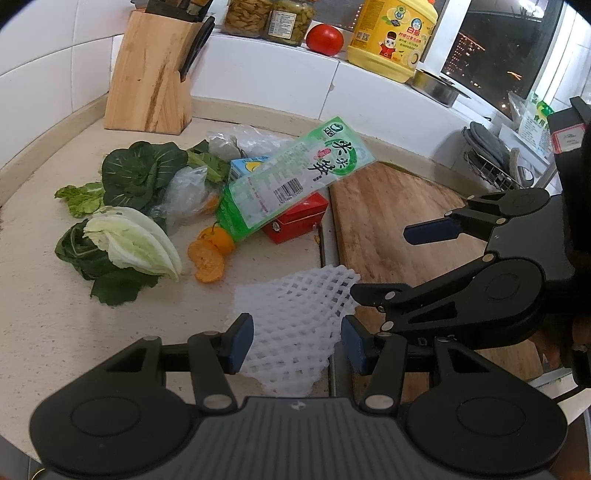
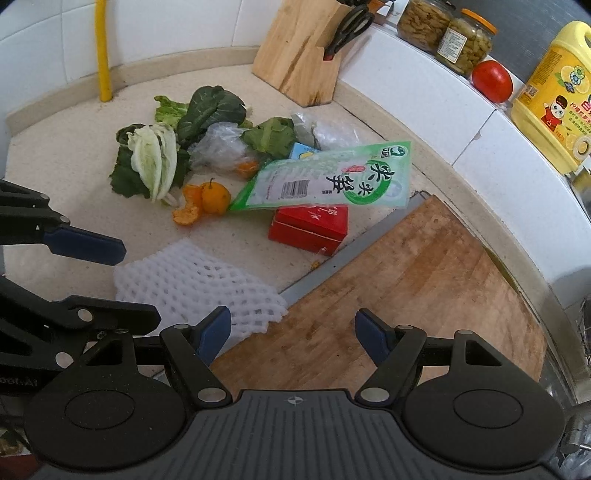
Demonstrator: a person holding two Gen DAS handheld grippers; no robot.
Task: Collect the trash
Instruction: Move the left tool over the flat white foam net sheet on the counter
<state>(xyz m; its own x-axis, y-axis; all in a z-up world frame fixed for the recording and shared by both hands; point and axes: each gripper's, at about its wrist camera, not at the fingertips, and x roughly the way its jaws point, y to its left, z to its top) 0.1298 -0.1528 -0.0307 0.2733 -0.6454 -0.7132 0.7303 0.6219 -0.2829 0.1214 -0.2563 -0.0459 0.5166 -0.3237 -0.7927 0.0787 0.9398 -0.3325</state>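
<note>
White foam netting point(image 1: 295, 325) lies flat on the speckled tabletop point(image 1: 55, 332), one corner lapping onto the wooden cutting board point(image 1: 399, 229). Left gripper point(image 1: 297, 345) angled down over it, jaws apart, blue pads either side of the netting's near end; cannot tell whether the pads touch it, not visibly squeezed. Right gripper point(image 2: 293, 334) over the near edge of the cutting board, jaws wide apart, nothing between them; its left pad sits just beside the netting's edge.

Trash heap farther back on the tabletop:
- green plastic food pouch point(image 1: 295, 181), printed with a barcode, tilted, propped on a red carton point(image 1: 299, 218)
- small blue carton point(image 1: 245, 166) partly hidden behind the pouch
- orange fruit with loose peel point(image 1: 208, 254) at the pouch's low end
- pale cabbage wedge point(image 1: 136, 240) lying on dark green leaves point(image 1: 140, 173)
- crumpled clear plastic bags point(image 1: 184, 192) among the leaves

Behind the heap, a wooden knife block point(image 1: 151, 77) against the tiled wall. On the white ledge: two glass jars point(image 1: 269, 16), a tomato point(image 1: 324, 38), a yellow detergent jug point(image 1: 391, 37). Yellow pipe point(image 2: 103, 48) runs up the corner in the right wrist view.
</note>
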